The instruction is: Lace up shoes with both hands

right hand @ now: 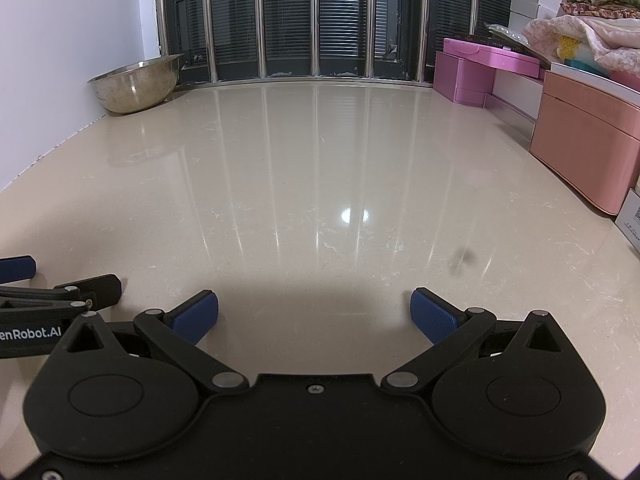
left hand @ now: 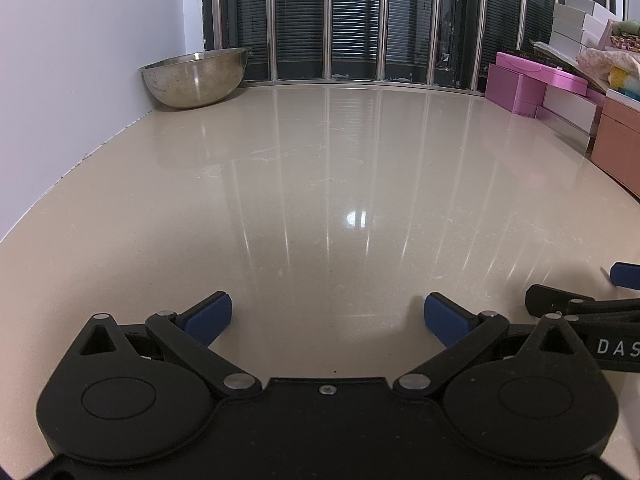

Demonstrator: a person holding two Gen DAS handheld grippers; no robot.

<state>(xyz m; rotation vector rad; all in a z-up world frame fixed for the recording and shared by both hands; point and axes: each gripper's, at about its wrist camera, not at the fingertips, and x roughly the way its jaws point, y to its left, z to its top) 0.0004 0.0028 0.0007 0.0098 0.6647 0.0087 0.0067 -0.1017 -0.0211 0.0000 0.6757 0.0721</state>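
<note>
No shoe or lace shows in either view. My left gripper (left hand: 328, 318) rests low over the glossy beige floor (left hand: 320, 184), wide open, with nothing between its blue pads (left hand: 210, 318). My right gripper (right hand: 314, 314) sits beside it, also wide open and empty, blue pads (right hand: 434, 314) spread apart. In the left wrist view the right gripper's fingers (left hand: 624, 276) poke in at the right edge. In the right wrist view the left gripper's fingers (right hand: 18, 268) show at the left edge.
A steel bowl (left hand: 196, 78) stands in the far left corner by the white wall. Barred dark windows (left hand: 360, 20) close the back. Pink boxes (right hand: 480, 68), a salmon box (right hand: 584, 148) and stacked fabrics (right hand: 588, 36) line the right side. A small dark smudge (right hand: 464, 258) marks the floor.
</note>
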